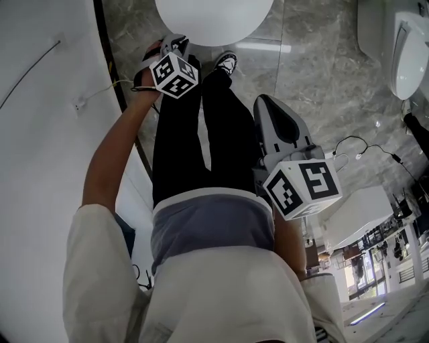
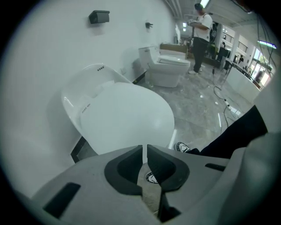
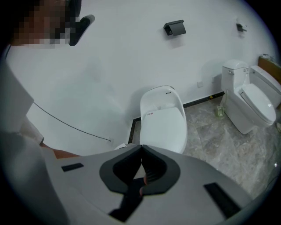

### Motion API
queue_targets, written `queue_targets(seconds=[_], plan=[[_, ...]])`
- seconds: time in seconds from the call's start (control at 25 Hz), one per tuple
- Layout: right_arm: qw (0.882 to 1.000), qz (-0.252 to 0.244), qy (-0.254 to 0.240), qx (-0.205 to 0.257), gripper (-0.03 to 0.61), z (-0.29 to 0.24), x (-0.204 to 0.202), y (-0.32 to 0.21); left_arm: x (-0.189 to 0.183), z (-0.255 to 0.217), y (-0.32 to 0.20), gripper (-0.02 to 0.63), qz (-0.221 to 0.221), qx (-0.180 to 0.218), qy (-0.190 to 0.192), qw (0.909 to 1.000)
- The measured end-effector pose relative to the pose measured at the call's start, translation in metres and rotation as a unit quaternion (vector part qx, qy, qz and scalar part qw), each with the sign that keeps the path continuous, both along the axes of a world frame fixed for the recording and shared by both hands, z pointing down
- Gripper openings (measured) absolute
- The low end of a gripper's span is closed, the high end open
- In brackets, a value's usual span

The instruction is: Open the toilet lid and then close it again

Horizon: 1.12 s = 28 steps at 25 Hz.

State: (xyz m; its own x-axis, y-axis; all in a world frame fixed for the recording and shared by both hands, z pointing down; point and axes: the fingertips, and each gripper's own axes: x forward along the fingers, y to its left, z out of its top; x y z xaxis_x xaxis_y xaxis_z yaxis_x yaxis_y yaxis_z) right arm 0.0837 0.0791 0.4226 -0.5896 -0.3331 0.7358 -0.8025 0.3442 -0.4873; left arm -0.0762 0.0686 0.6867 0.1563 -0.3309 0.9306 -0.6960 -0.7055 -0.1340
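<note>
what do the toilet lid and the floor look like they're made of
Toilet lid: smooth, glossy white, probably moulded plastic, though ceramic cannot be ruled out from the look. The sign is its soft, even sheen and rounded edge.
Floor: polished grey stone or marble-look tile. It has a veined pattern, and bright light streaks mirror off it.

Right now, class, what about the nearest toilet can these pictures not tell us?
Head view: the toilet lid is cut off by the top edge; its hinge end is unseen.
Left gripper view: the left gripper hides the bowl below the lid.
Right gripper view: the lid's red mark is too small to read.
</note>
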Motion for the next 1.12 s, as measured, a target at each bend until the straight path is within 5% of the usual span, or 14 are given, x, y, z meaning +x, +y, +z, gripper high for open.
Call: queue_targets(seconds=[0.52, 1.12], plan=[[0.998, -0.017, -0.009, 0.065, 0.011, -0.069, 0.001, -0.026, -0.008, -0.105, -0.012, 0.029, -0.14, 0.027, 0.075, 0.9869], [0.989, -0.021, -0.019, 0.147, 0.011, -0.142, 0.011, -0.032, -0.003, -0.256, -0.011, 0.018, -0.158, 0.112, 0.105, 0.9755]])
